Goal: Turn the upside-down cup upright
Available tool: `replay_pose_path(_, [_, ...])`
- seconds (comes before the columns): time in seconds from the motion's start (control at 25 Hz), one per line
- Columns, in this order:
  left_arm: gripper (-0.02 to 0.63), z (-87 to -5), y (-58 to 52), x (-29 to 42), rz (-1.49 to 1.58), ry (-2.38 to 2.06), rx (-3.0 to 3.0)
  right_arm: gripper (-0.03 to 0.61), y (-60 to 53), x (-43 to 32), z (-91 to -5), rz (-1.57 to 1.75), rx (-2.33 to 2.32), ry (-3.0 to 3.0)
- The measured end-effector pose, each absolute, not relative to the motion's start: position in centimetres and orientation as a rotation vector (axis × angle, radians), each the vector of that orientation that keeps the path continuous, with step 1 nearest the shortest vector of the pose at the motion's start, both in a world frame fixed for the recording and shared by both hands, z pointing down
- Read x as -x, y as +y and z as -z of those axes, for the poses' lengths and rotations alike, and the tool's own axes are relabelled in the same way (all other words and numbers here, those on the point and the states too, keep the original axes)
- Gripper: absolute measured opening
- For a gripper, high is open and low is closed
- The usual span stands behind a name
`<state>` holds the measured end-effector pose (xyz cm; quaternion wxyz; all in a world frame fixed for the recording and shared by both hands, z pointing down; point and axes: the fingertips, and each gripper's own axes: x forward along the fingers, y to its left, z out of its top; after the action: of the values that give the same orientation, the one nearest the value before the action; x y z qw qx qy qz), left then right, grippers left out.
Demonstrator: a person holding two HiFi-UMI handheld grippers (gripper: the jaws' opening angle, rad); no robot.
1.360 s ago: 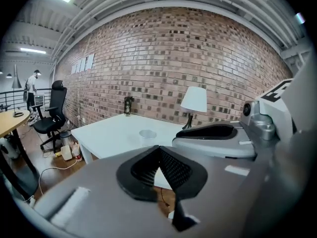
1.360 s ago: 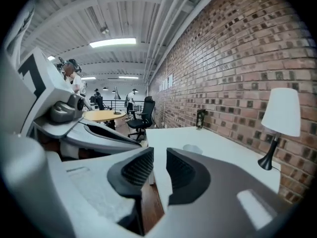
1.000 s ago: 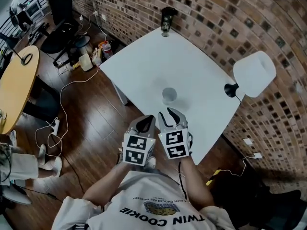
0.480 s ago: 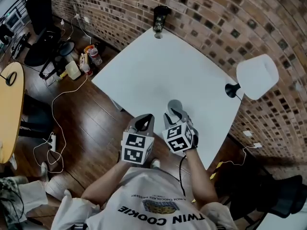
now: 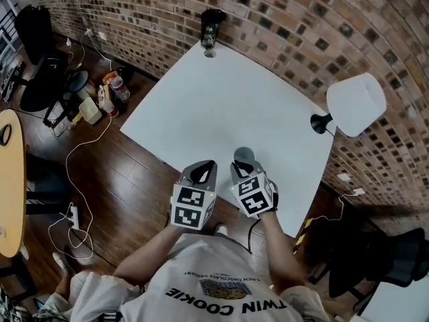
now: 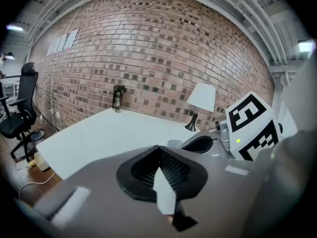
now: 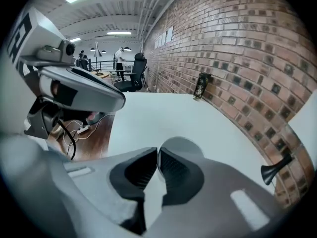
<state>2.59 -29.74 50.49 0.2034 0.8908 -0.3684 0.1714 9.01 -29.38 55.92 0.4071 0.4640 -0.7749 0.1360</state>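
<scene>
bench [image 5: 221, 92] white | lamp [image 5: 355, 104] at its right edge | left hand-held gripper [image 5: 203, 172] narrow; jaws together; empty; over the near bench edge | right hand-held gripper [image 5: 242, 169] narrow; jaws almost touching; nothing seen between them | cup [image 5: 243, 154] on the bench just past the right tips; closed end up

Only one text can be read: "TWIN COOKIE", in white capitals on the person's white printed shirt [image 5: 221, 299] at the bottom centre of the head view, upside down to the camera. A smaller line above it is too small to read. Two white marker cubes [image 5: 192, 206] [image 5: 253, 195] carry black square code patterns, without letters.
</scene>
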Motion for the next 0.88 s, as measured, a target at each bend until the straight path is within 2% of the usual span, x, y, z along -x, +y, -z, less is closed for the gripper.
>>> replay_pose_path(0.2, [0.006,-50.6,-30.8,-2.6,-0.481,-1.003,-2.494,0.025,-30.2,-8.2,-54.0,-0.574,-1.313,-2.131])
replay_pose_path(0.52, [0.006,-50.8,-31.6,-1.9,-0.48,-1.021,-2.481,0.025,-31.0,-8.8,-54.8,-1.404,-1.51,-2.411])
replay_pose_path(0.88, [0.006,-50.9,-31.2,-1.4,-0.49,-1.053,-2.472,0.026,-30.9,-10.4,-56.6,-1.731,-1.599,-2.399])
